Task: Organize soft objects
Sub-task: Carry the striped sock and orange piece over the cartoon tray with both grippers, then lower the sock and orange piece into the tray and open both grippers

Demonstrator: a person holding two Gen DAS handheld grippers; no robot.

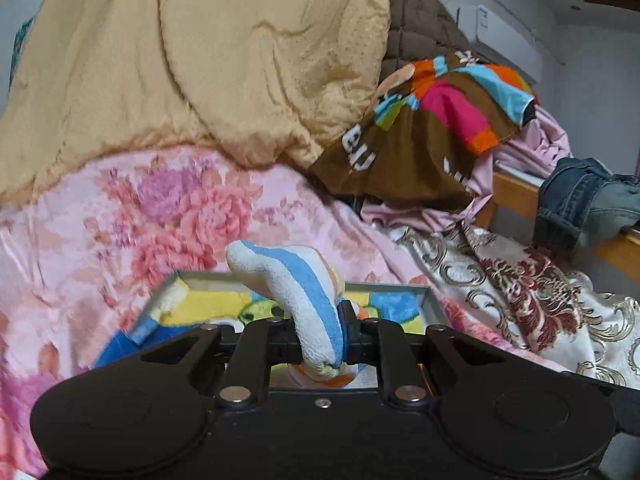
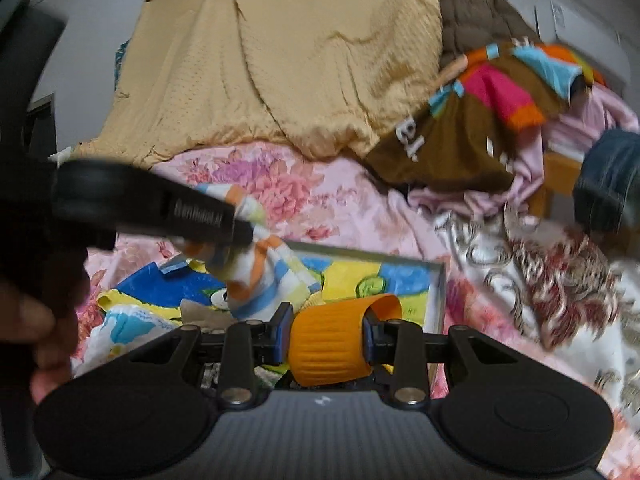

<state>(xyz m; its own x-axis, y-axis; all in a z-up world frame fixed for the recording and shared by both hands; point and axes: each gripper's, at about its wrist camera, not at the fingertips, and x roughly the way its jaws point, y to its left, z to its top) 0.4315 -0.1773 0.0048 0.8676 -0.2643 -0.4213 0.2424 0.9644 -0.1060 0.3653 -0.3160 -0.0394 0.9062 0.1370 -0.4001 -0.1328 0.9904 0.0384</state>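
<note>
air conditioner point(image 1: 506, 32) on the wall, wooden bed rail point(image 1: 516, 196) below

Both grippers point(image 1: 318, 332) point(image 2: 326, 340) clamped, angled down

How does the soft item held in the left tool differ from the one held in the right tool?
The striped sock in the left tool is white with blue bands; the orange item in the right tool is plain orange. The sock is fluffy and limp; the orange item is ribbed and curled into a roll. Both are clamped above the metal tray.
</note>
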